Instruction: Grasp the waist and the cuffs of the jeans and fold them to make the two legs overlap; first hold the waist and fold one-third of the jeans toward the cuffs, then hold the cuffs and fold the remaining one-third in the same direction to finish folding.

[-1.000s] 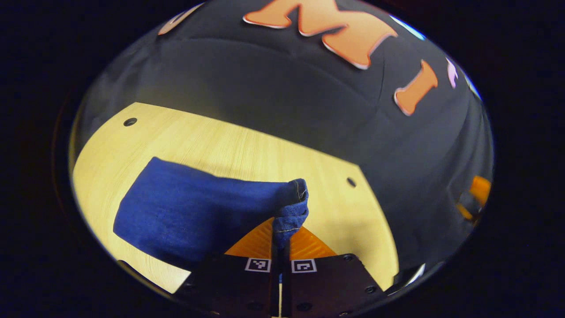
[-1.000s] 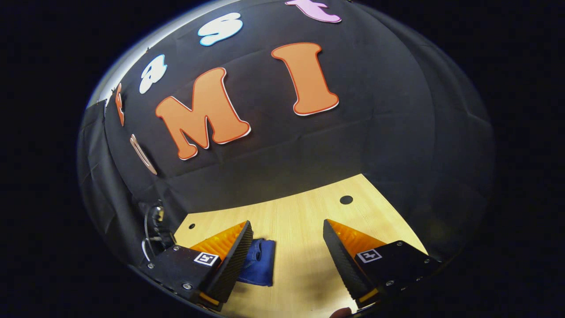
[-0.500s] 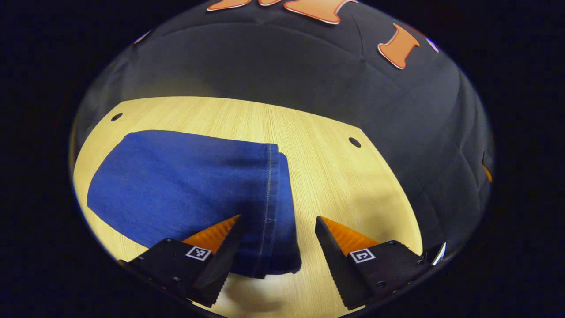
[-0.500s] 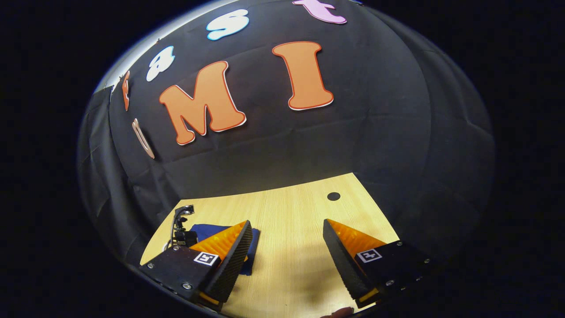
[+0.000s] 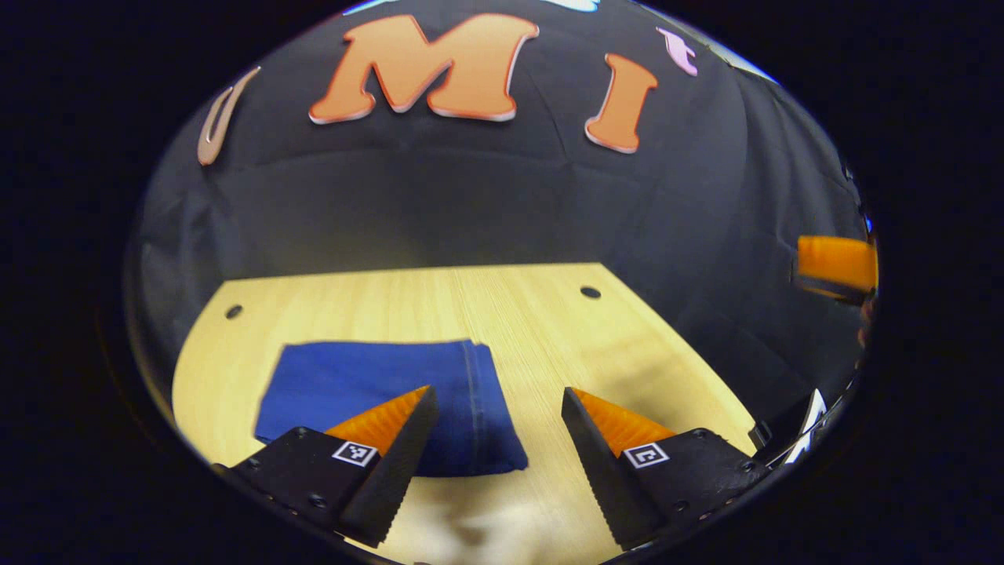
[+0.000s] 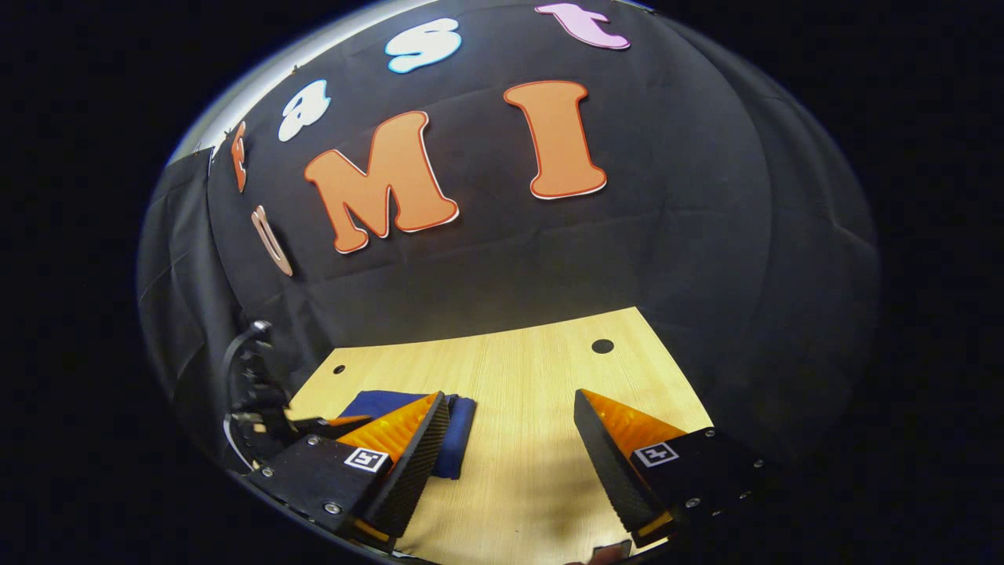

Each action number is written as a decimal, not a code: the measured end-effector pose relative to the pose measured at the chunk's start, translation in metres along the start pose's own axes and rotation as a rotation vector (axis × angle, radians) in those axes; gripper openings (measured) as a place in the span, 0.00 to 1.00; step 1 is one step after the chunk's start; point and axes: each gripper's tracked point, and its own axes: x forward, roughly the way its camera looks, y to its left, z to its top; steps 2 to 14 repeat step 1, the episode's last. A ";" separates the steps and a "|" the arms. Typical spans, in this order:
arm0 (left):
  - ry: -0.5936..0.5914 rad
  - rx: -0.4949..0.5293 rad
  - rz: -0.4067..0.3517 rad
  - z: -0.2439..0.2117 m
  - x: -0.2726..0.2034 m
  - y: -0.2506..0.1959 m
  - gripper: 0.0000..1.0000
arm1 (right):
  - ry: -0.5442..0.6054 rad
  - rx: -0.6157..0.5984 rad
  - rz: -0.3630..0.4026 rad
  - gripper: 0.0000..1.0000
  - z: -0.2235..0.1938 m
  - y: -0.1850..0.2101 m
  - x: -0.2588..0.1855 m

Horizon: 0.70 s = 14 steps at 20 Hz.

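In the left gripper view, the left gripper [image 5: 496, 404] is seen with its fingers spread wide and nothing held between them, raised above the near part of the wooden table [image 5: 549, 329]. Beyond its fingertips, the folded jeans [image 5: 369, 384] are laid flat as a compact blue rectangle on the table's left half, and a stitched seam is seen running along the bundle's right edge; that detail cannot be made out in the right gripper view. Near the far edge, two round holes [image 5: 590, 293] are set towards the table's corners. At the right margin of this view, part of the other gripper is glimpsed against the black cloth wall [image 5: 471, 204]. In the right gripper view, the right gripper [image 6: 511, 406] is likewise released, its fingers parted over bare wood, with the jeans [image 6: 455, 428] lying just beyond its left finger, largely hidden behind it.
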 end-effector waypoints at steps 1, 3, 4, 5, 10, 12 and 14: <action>-0.044 -0.014 0.024 0.020 -0.019 0.017 0.98 | -0.009 0.002 0.001 0.98 0.002 0.006 -0.004; -0.044 -0.014 0.024 0.020 -0.019 0.017 0.98 | -0.009 0.002 0.001 0.98 0.002 0.006 -0.004; -0.044 -0.014 0.024 0.020 -0.019 0.017 0.98 | -0.009 0.002 0.001 0.98 0.002 0.006 -0.004; -0.044 -0.014 0.024 0.020 -0.019 0.017 0.98 | -0.009 0.002 0.001 0.98 0.002 0.006 -0.004; -0.044 -0.014 0.024 0.020 -0.019 0.017 0.98 | -0.009 0.002 0.001 0.98 0.002 0.006 -0.004; -0.044 -0.014 0.024 0.020 -0.019 0.017 0.98 | -0.009 0.002 0.001 0.98 0.002 0.006 -0.004; -0.044 -0.014 0.024 0.020 -0.019 0.017 0.98 | -0.009 0.002 0.001 0.98 0.002 0.006 -0.004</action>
